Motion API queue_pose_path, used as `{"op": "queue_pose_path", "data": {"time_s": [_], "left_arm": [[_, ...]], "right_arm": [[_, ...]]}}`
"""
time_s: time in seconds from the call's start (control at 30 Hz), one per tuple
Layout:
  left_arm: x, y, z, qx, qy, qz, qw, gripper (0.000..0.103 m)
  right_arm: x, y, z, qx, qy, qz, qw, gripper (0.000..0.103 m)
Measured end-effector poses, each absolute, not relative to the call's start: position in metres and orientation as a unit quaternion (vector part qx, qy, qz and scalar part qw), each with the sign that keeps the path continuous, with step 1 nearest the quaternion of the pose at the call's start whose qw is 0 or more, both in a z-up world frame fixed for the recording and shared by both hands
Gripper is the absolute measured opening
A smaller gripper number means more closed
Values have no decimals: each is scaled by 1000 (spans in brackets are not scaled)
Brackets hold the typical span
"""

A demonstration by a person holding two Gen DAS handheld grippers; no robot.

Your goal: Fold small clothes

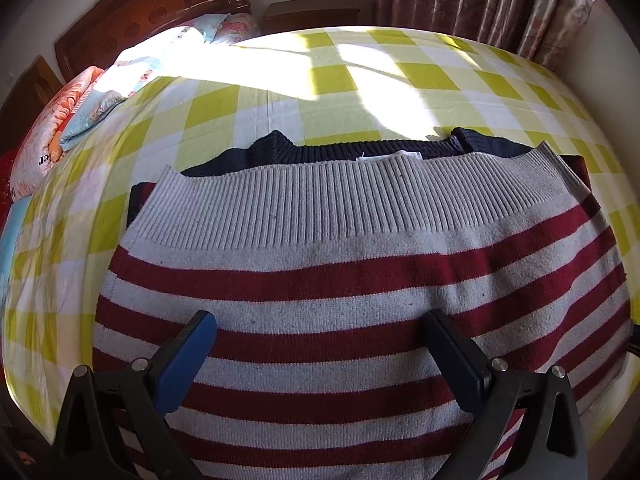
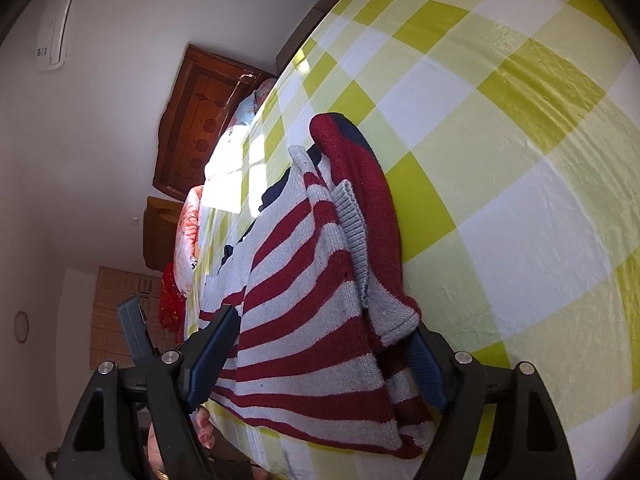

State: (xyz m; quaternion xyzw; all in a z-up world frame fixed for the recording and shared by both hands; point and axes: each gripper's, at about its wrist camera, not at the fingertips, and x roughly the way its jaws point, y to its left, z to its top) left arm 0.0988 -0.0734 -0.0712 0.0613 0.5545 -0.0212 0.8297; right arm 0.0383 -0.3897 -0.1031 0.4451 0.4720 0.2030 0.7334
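Striped sweater (image 1: 360, 280) lies folded hem-to-collar on the bed (image 1: 248, 120) near its front edge, so both tools stand released: left tool (image 1: 320, 344) hovers spread above the stripes, right tool (image 2: 320, 344) straddles the folded side unclamped.

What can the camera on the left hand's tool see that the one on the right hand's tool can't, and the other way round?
Only the left wrist view shows the sweater's navy collar with its white label, the wide grey ribbed hem folded up to it, and the curtains.

Only the right wrist view shows the air conditioner on the wall, the grey ribbed cuff of a folded sleeve, and fingers at the bed's edge.

Both show the striped sweater on the yellow checked bedsheet, the wooden headboard, and open jaws straddling the knit.
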Motion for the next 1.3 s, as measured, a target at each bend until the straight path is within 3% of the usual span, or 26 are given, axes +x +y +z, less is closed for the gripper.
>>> {"op": "queue_pose_path", "data": {"time_s": [0.1,0.13,0.23,0.33,0.57,0.83,1.1,1.3], "left_arm": [[100,-72,-72,60,556,-27,829,103],[100,-73,-72,60,556,-27,829,103],[100,-75,-72,66,552,-28,831,103],[101,-73,-72,62,556,-27,829,103],[103,-72,-72,53,561,-24,826,103],[104,-40,-62,-54,577,-57,813,103],[88,32,-49,-233,551,-107,794,103],[50,124,-24,-271,498,-58,822,103]], "right_arm": [[37,-396,-106,451,466,228,726,77],[39,-396,-106,444,473,220,729,70],[51,-393,-105,423,472,198,748,60],[59,-386,-110,394,480,181,763,24],[49,-388,-100,402,442,195,778,22],[47,-338,-16,309,415,235,822,20],[40,-216,59,186,411,282,847,18],[32,-99,67,47,428,282,857,18]]}}
